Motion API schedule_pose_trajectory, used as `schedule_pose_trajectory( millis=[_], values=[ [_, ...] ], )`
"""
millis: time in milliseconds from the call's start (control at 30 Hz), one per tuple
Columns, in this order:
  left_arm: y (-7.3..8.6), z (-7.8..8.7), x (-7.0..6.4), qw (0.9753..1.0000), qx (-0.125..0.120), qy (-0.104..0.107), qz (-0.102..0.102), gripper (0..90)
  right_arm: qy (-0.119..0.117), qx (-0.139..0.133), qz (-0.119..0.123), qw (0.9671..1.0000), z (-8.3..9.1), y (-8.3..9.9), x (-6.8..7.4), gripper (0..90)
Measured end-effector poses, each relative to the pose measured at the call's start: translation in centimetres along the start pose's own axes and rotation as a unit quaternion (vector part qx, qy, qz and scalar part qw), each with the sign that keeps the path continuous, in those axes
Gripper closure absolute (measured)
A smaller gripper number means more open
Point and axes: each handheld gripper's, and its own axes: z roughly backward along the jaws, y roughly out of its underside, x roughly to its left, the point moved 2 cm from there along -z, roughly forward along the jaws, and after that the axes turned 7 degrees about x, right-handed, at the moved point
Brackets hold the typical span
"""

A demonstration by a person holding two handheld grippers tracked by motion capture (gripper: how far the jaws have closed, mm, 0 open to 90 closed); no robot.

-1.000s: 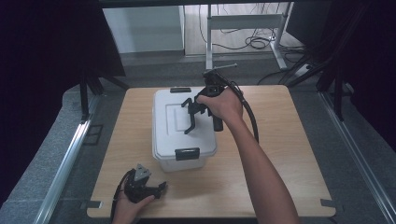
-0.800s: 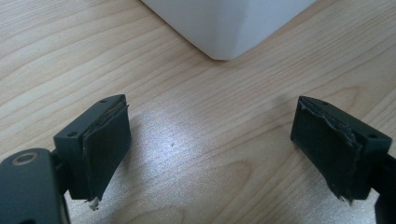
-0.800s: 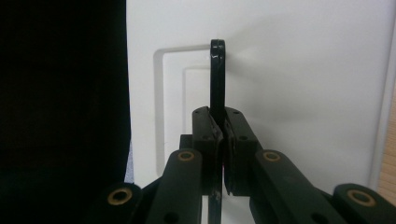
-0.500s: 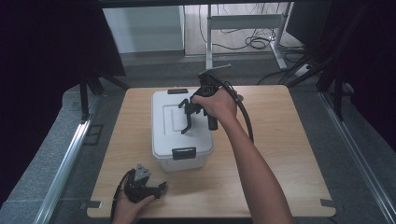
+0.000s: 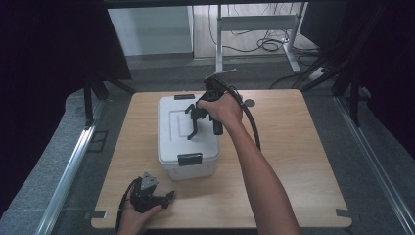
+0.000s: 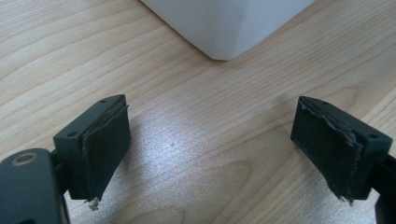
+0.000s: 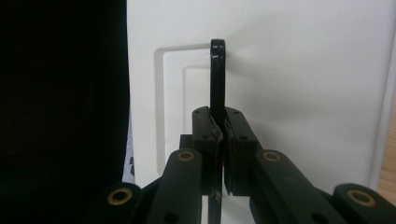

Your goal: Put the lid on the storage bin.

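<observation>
A white lidded box (image 5: 172,147) stands on the wooden table (image 5: 293,147), left of centre. On its lid a black carry handle (image 5: 192,128) stands raised upright. My right gripper (image 5: 199,113) reaches over the lid from the right and is shut on that handle. In the right gripper view the jaws pinch the thin black handle (image 7: 217,70) edge-on, with the white lid (image 7: 303,70) behind and my right gripper (image 7: 220,125) closed tight. My left gripper (image 5: 169,196) rests on the table in front of the box, open, with nothing between its pads (image 6: 105,144); a box corner (image 6: 224,23) lies beyond my left gripper (image 6: 210,140).
Black latches sit at the box's near end (image 5: 190,159) and far end (image 5: 184,97). A small grey disc (image 5: 249,103) lies on the table behind the right hand. The right gripper's cable (image 5: 252,125) trails over the tabletop. Metal rails run along both sides of the table.
My right gripper has shifted slightly left over the lid, still holding the handle. The left gripper has stayed put.
</observation>
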Motion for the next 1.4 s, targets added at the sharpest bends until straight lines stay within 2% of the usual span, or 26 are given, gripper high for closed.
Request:
schedule_pose_trajectory(
  millis=[200, 400, 700, 1000, 1133, 1400],
  values=[
    [0.0, 0.0, 0.0, 1.0000, 0.000, 0.000, 0.000, 11.8, 0.008, 0.003, -0.005, 1.0000, -1.0, -0.6, -0.5, 84.5],
    [0.0, 0.0, 0.0, 1.0000, 0.001, 0.000, -0.001, 11.8, 0.004, 0.012, -0.009, 0.9999, -2.3, -0.7, -1.2, 84.5],
    [0.0, 0.0, 0.0, 1.0000, 0.001, 0.000, -0.001, 11.8, -0.005, 0.005, -0.019, 0.9998, -2.5, -0.7, -1.6, 84.5],
    [0.0, 0.0, 0.0, 1.0000, 0.001, 0.000, -0.001, 11.8, 0.012, 0.000, -0.020, 0.9997, -2.3, -0.6, -0.8, 84.0],
    [0.0, 0.0, 0.0, 1.0000, 0.001, 0.000, -0.001, 11.8, 0.019, -0.006, -0.028, 0.9994, -2.6, -0.5, -0.7, 83.8],
    [0.0, 0.0, 0.0, 1.0000, 0.001, 0.000, -0.001, 11.8, 0.015, -0.009, -0.031, 0.9994, -2.5, -0.4, -0.8, 84.0]
  ],
)
